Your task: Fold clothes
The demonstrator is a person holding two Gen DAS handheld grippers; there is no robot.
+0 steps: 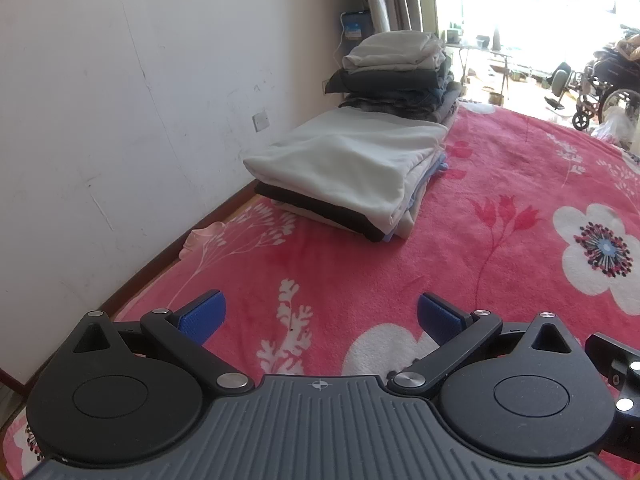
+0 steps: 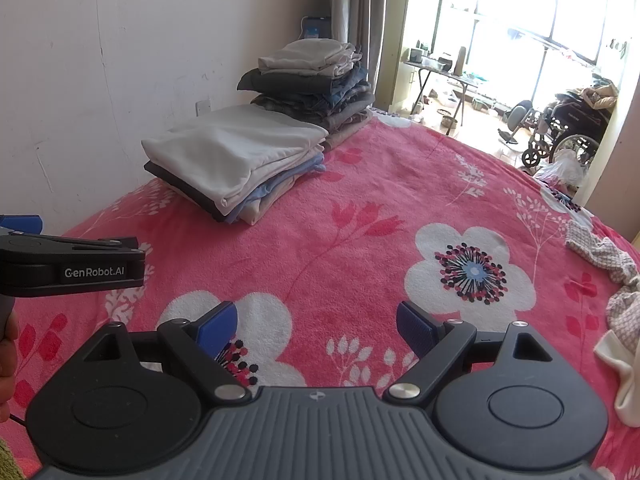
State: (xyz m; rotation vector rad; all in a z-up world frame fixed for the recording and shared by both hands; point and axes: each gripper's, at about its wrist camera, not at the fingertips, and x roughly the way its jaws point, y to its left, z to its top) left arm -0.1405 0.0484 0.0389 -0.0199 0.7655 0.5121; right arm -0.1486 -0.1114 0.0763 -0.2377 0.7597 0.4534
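Two stacks of folded clothes sit by the wall on a pink flowered blanket (image 1: 500,184). The nearer stack (image 1: 352,164) (image 2: 236,160) has a white garment on top; the taller one behind it (image 1: 400,72) (image 2: 312,80) is mostly grey and dark. Unfolded clothes, a checked piece (image 2: 600,256) and a cream piece (image 2: 624,376), lie at the blanket's right edge. My left gripper (image 1: 320,314) is open over the blanket, holding nothing. My right gripper (image 2: 316,326) is open too, with nothing between its blue pads (image 2: 416,324). The left gripper's side (image 2: 72,268) shows at the left of the right wrist view.
A white wall (image 1: 120,100) runs along the left with a switch plate (image 1: 261,120). A small pink cloth (image 1: 200,240) lies at the blanket's wall edge. Beyond the bed stand a folding table (image 2: 440,76) and a wheelchair (image 2: 568,128) by bright windows.
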